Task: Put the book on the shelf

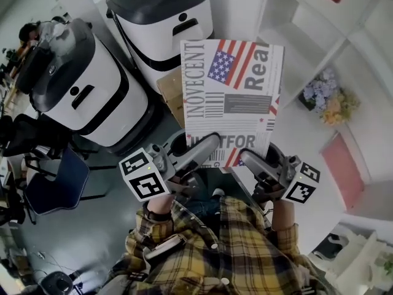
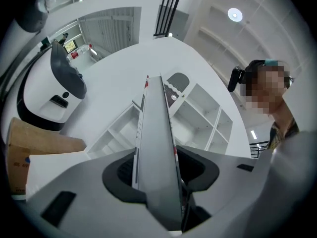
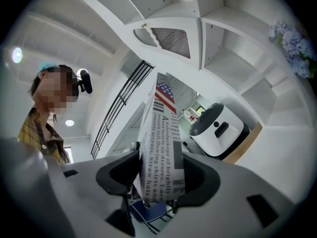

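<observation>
A book (image 1: 233, 97) with a newspaper-print cover and an American flag on it stands upright in front of me, held by its lower edge. My left gripper (image 1: 206, 147) is shut on the book's lower left corner. My right gripper (image 1: 250, 160) is shut on its lower right corner. The left gripper view shows the book (image 2: 156, 148) edge on, clamped in the left gripper (image 2: 161, 172), with the white shelf (image 2: 198, 108) beyond. In the right gripper view the printed spine (image 3: 161, 148) sits in the right gripper (image 3: 161, 180), under the shelf's compartments (image 3: 198, 33). The white shelf (image 1: 307, 35) lies to the book's right.
Two white-and-black machines (image 1: 92, 91) (image 1: 166, 17) stand to the left and behind the book, with a cardboard box (image 1: 172, 94) between them. A blue chair (image 1: 58, 183) is at the lower left. Flowers (image 1: 328, 97) and a pink panel (image 1: 344, 168) sit in the shelf.
</observation>
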`<action>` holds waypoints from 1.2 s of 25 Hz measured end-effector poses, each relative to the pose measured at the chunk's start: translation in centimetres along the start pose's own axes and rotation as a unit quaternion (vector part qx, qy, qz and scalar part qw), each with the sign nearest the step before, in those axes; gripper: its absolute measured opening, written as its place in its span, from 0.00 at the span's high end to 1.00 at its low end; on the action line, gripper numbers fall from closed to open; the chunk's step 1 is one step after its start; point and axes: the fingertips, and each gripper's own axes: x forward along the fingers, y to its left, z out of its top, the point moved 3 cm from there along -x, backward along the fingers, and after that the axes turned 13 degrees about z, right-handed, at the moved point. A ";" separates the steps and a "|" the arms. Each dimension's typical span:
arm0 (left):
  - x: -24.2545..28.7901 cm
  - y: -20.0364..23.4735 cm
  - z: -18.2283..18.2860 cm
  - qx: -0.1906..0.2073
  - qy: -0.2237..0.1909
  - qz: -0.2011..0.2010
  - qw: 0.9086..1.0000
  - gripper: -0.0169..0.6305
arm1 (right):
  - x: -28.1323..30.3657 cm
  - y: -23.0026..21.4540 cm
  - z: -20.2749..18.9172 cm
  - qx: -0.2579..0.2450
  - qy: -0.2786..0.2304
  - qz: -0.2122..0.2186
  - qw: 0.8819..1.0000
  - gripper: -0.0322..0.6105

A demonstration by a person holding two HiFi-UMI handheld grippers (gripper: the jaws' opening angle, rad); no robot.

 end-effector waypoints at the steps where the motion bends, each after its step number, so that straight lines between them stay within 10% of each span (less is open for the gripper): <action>1: 0.3 0.2 0.1 -0.002 0.001 -0.002 1.000 0.68 | -0.1 -0.2 0.2 -0.001 -0.001 -0.003 1.000 0.59; 10: 2.5 3.1 1.2 0.001 0.044 -0.064 0.997 0.68 | 0.9 -2.2 0.0 -0.029 -0.036 -0.056 0.997 0.59; 30: 1.0 1.2 0.7 0.020 0.021 -0.018 0.999 0.68 | 0.4 -1.2 -0.1 -0.020 -0.028 -0.006 0.999 0.59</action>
